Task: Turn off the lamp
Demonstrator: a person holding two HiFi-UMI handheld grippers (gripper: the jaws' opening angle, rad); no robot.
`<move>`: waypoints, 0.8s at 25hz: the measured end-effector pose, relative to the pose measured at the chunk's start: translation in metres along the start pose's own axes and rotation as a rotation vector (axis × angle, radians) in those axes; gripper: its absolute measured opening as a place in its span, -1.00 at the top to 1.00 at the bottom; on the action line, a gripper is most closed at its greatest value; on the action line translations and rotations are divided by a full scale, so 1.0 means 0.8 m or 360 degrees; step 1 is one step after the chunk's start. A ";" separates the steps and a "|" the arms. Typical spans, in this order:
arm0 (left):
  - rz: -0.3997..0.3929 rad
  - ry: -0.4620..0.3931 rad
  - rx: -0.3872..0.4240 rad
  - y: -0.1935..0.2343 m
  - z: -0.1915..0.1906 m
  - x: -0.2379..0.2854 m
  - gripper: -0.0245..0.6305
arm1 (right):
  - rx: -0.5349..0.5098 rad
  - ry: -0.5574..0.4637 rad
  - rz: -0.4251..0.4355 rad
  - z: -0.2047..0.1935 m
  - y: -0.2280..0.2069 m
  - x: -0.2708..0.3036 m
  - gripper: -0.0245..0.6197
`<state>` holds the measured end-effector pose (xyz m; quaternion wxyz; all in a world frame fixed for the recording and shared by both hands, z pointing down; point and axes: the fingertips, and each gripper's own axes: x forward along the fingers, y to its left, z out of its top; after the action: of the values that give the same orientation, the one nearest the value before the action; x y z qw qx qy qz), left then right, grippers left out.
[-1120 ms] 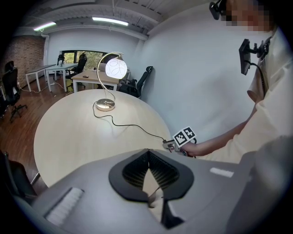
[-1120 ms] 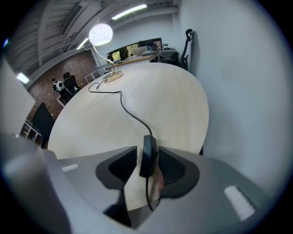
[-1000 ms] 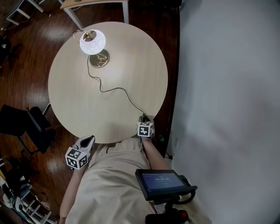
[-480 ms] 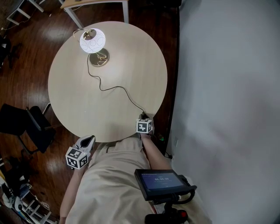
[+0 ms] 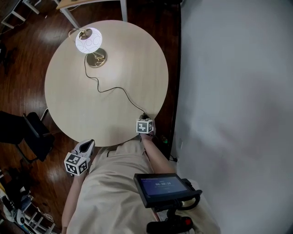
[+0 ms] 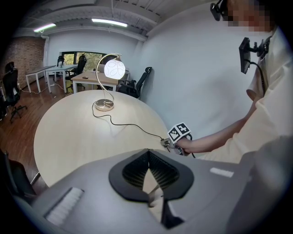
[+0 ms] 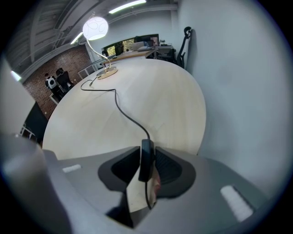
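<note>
A lit lamp with a round white shade (image 5: 88, 40) stands on a brass base (image 5: 96, 57) at the far side of the round wooden table (image 5: 73, 114). Its black cord (image 5: 114, 88) snakes toward the near edge. There my right gripper (image 5: 145, 118) is shut on the cord's black inline switch (image 7: 146, 160), which stands upright between the pads. The shade (image 7: 95, 28) still glows. My left gripper (image 5: 87, 145) hangs off the table's near-left rim, its jaws shut with nothing between them (image 6: 149, 151). From there the lamp (image 6: 114, 68) and the right gripper (image 6: 171, 142) show.
A black chair (image 5: 27, 137) stands left of the table on the dark wood floor. A desk (image 5: 91, 3) lies beyond the lamp. A white wall (image 5: 238, 91) runs close along the table's right side. A small screen (image 5: 162, 188) hangs at the person's front.
The head view has slid a little, so everything sits slightly up and left. Both grippers keep their places at the table, and the lamp stays lit.
</note>
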<state>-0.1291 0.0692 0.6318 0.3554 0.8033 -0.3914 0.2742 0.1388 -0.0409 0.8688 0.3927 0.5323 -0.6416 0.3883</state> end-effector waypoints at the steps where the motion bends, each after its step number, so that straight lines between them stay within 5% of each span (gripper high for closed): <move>1: 0.0000 0.0000 0.0000 0.001 0.000 0.000 0.99 | 0.0001 0.0003 0.0001 0.000 0.001 0.000 0.60; 20: -0.0027 0.0026 0.0009 0.012 0.011 0.010 0.99 | -0.0121 0.0095 -0.0060 0.007 0.002 0.007 0.65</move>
<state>-0.1314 0.0545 0.6358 0.3587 0.8053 -0.3808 0.2789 0.1358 -0.0476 0.8717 0.4388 0.5171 -0.6338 0.3719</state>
